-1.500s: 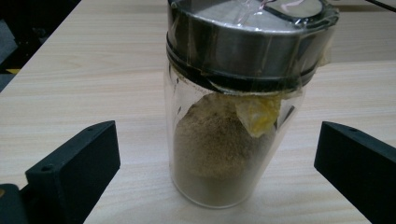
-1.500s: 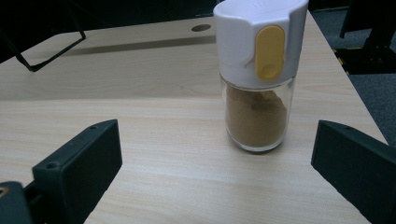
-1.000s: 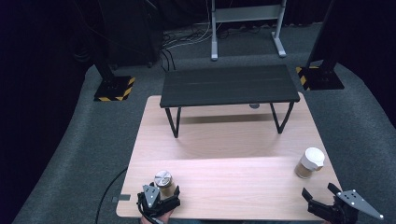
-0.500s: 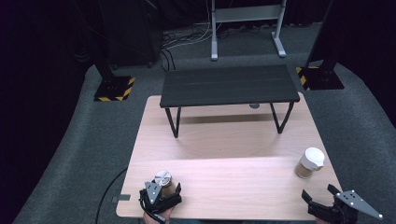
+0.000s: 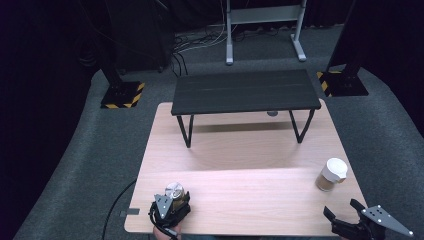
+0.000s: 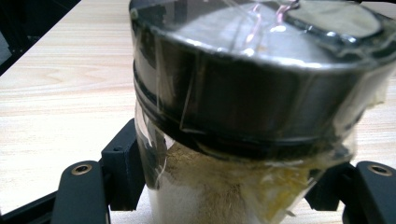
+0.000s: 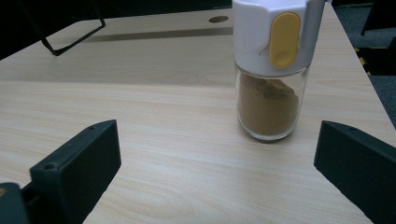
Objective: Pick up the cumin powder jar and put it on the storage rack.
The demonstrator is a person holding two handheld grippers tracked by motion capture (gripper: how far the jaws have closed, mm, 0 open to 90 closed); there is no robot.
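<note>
Left hand-held gripper (image 5: 171, 201) sits at the near left corner of the tabletop (image 5: 240, 150), and its jaws have just been closing: they now clamp a jar with a dark lid (image 5: 175, 190). In the left gripper view that jar (image 6: 252, 107) stands upright between the two black jaws, its long axis vertical, lid up, base towards the tabletop. The lid is round and dark, wrapped in clear film; below it the glass body shows a pale, yellowish filling. Each jaw presses a side of the body under the lid.

Right hand-held gripper (image 5: 350, 212) lies at the near right corner of the tabletop, its jaws spread wide with nothing between them. Just beyond it, towards the far edge, stands a spice shaker (image 5: 331, 174). In the right gripper view the shaker (image 7: 273, 70) is upright, white cap on top with a yellow oval tab facing the camera, brown powder filling the lower part of the clear body. It is apart from both jaws.

Across the far part of the tabletop stands a low black bench (image 5: 245, 92) on thin bent legs, well apart from both the jar and the shaker.
</note>
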